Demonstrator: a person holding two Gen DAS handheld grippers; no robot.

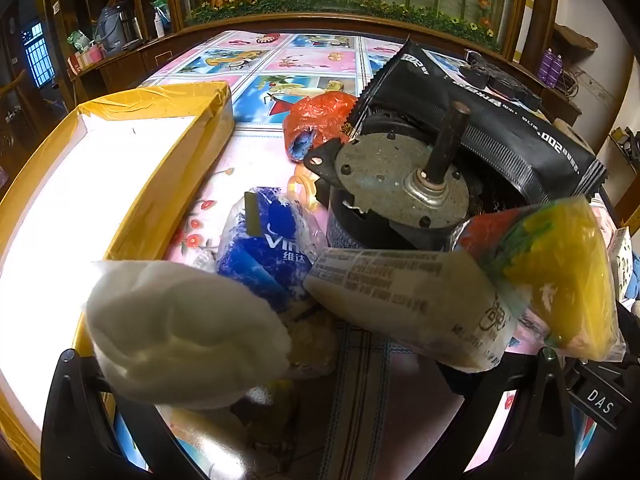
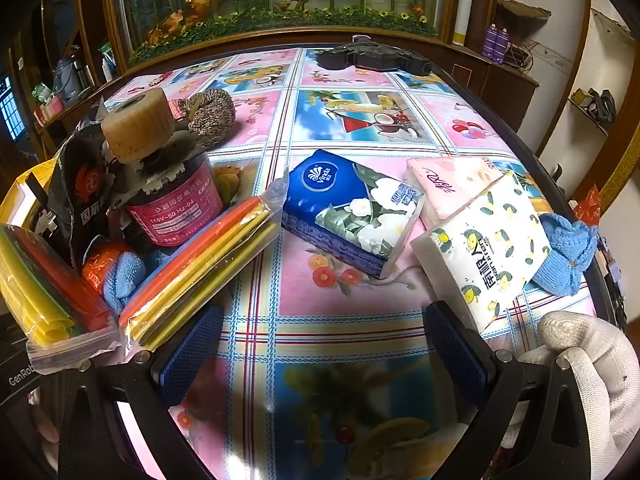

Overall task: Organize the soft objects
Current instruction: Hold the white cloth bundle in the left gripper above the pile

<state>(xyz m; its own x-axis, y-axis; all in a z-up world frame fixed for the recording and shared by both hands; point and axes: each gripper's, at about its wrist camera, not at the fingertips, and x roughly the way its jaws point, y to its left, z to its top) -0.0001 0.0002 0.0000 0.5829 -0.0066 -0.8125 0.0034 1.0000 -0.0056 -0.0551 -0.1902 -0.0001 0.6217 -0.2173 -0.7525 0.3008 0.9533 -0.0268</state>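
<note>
Tissue packs (image 2: 354, 210) clear; blurred white bundle (image 1: 184, 332) unidentifiable.

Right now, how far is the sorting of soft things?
Nothing looks done: the yellow box seems empty. Nothing is in hand: left gripper and right gripper are open. Left: blue tissue pack, pink pack, lemon-print pack.

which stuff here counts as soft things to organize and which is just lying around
For the job:
- blue Vinda tissue pack
- pink tissue pack
- white tissue pack with lemon print
- blue knitted cloth
- yellow-rimmed box with white inside, likely the bin

Lying about:
- red-labelled electric motor
- grey-faced motor with a shaft
- black foil bag
- bags of coloured straws
</note>
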